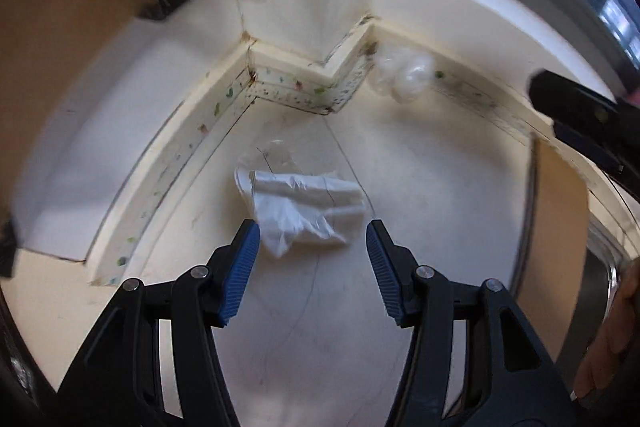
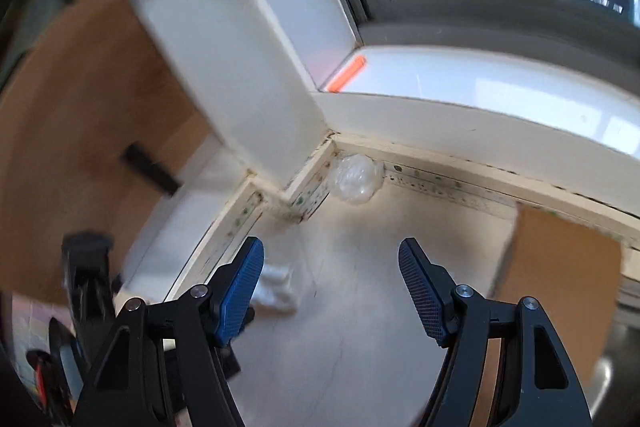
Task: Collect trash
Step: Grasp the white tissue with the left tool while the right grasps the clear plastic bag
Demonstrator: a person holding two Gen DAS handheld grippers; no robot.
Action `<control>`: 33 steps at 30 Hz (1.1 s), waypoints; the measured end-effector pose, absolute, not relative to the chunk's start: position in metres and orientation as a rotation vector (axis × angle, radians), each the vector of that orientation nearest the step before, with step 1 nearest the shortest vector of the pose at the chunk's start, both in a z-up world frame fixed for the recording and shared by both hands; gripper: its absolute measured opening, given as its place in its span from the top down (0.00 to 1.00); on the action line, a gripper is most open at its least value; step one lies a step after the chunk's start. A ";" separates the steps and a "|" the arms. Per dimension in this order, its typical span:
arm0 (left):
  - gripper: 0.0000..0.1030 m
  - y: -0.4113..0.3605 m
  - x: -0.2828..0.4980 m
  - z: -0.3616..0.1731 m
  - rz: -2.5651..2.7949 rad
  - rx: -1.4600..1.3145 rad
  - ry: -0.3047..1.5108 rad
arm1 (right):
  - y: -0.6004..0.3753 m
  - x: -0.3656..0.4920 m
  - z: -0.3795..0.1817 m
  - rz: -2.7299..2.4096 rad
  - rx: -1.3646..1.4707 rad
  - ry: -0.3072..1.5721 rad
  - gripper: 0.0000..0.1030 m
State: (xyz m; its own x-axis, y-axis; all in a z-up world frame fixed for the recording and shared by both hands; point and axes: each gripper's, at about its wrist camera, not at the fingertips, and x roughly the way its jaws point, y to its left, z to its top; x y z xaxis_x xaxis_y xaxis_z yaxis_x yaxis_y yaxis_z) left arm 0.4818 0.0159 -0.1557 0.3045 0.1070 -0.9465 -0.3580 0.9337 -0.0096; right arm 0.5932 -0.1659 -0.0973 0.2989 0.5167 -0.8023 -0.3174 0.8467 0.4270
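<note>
Nothing collected yet, as far as I can judge. Left gripper (image 1: 312, 233) is pointed steeply down at the cream floor (image 1: 420, 187), jaws spread, nothing between the blue pads (image 1: 240, 279). The crumpled white plastic bag (image 1: 300, 211) lies flat on the floor just ahead of the fingertips and roughly centred between them; no contact visible. There is a bit of clear film at its far edge, too blurred to say whether it is a separate piece. Right gripper (image 2: 331, 255) is also spread and empty, aimed toward the corner. The clear crumpled plastic ball (image 2: 354, 179) sits on the floor against the paint-spotted skirting (image 2: 440, 185), right in the nook where the white pillar (image 2: 260, 87) meets the wall under the windowsill (image 2: 480, 83); it is well apart from the right fingertips. The same ball shows in the left view (image 1: 404, 77), with the bag between it and the left gripper. The white bag is also visible in the right view (image 2: 276, 287), partly behind the left-hand finger. Both views are motion-blurred. So two trash items are visible and both are still on the floor. No bin or collection bag is identifiable in either view, so I can't tell where they go. An orange object (image 2: 348, 73) on the sill may or may not be trash. Left to do: grab the bag, grab the ball, drop both.
</note>
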 end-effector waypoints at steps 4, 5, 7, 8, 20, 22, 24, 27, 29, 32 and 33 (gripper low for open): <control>0.49 0.030 0.499 -0.180 0.379 -0.263 1.234 | -0.142 0.645 -0.150 0.558 0.223 1.199 0.31; 0.49 0.033 0.503 -0.186 0.393 -0.274 1.238 | -0.137 0.650 -0.158 0.555 0.220 1.206 0.31; 0.49 0.039 0.507 -0.195 0.409 -0.295 1.242 | -0.127 0.671 -0.179 0.550 0.220 1.224 0.31; 0.49 0.041 0.510 -0.200 0.416 -0.298 1.242 | -0.123 0.676 -0.186 0.550 0.223 1.227 0.31; 0.27 0.045 0.513 -0.217 0.461 -0.301 1.181 | -0.087 0.729 -0.261 0.561 0.169 1.262 0.62; 0.27 0.046 0.512 -0.219 0.464 -0.318 1.177 | -0.088 0.727 -0.262 0.561 0.146 1.243 0.63; 0.27 0.046 0.511 -0.221 0.465 -0.320 1.173 | -0.097 0.721 -0.259 0.556 0.156 1.225 0.64; 0.23 0.042 0.511 -0.223 0.475 -0.301 1.167 | -0.114 0.707 -0.256 0.565 0.186 1.221 0.64; 0.20 0.040 0.512 -0.226 0.486 -0.294 1.163 | -0.125 0.698 -0.256 0.574 0.196 1.221 0.64; 0.15 0.040 0.511 -0.230 0.494 -0.310 1.162 | -0.137 0.686 -0.258 0.579 0.196 1.229 0.64; 0.12 0.041 0.512 -0.231 0.498 -0.313 1.161 | -0.140 0.684 -0.260 0.582 0.198 1.233 0.64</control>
